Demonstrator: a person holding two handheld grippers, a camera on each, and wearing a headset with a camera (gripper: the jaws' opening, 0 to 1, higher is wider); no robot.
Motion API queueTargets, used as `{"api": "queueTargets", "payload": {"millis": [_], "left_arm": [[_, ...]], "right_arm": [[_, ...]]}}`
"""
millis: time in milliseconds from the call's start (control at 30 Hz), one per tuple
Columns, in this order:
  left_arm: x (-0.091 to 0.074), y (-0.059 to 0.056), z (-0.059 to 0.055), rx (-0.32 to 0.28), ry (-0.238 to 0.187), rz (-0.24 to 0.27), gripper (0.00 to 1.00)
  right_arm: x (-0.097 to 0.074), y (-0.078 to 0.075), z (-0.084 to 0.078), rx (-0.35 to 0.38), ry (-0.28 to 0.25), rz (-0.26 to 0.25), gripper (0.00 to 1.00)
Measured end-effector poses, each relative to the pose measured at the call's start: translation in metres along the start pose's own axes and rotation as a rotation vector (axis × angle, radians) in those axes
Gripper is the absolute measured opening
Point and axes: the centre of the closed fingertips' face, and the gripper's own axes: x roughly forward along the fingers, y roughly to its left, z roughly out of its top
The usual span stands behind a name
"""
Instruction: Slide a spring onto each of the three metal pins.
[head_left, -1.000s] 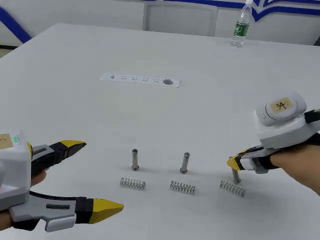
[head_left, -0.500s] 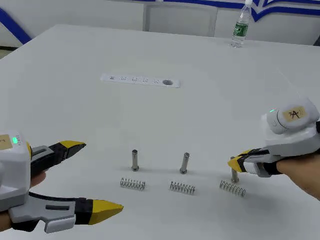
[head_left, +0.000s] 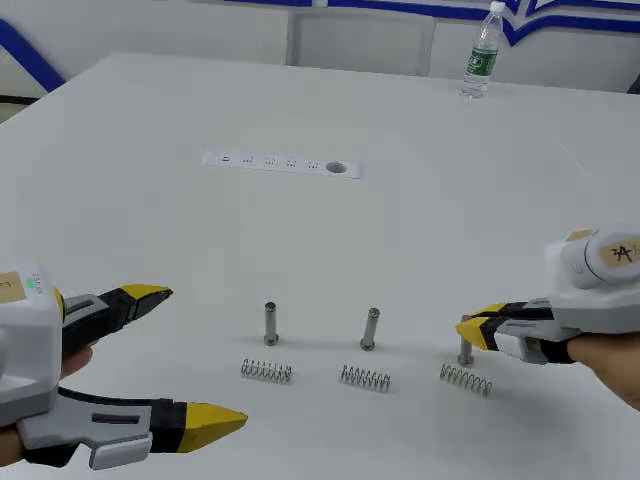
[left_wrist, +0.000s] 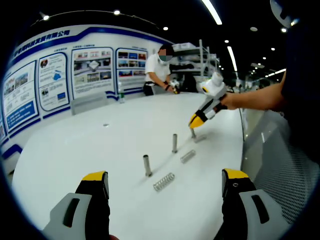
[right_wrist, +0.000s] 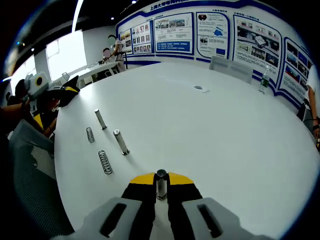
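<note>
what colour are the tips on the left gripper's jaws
Yellow, on otherwise black jaws. The left gripper shows this best in the head view.

The right hand-held gripper (head_left: 472, 328), clamping the rightmost pin (head_left: 466, 352), has tilted lower, flatter.

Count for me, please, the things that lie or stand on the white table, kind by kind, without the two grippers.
pins: 3
springs: 3
bottle: 1
socket strip: 1
total: 8
</note>
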Motion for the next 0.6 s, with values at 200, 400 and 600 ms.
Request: {"api": "queueTargets", "payload": {"millis": [200, 400, 600], "left_arm": [[-0.0002, -0.0002, 0.0008, 0.002, -0.001, 0.000, 0.95], [-0.0005, 0.0003, 0.0005, 0.001, -0.002, 0.001, 0.95], [0.0003, -0.0007, 0.0010, 0.000, -0.004, -0.001, 0.95]], "right_arm": [[-0.0026, -0.0010, -0.0016, -0.030, -0.035, 0.018, 0.09], [-0.0060, -0.0006, -0.0039, -0.044, -0.044, 0.026, 0.09], [-0.0101, -0.0037, -0.0088, -0.065, -0.021, 0.016, 0.09]]}}
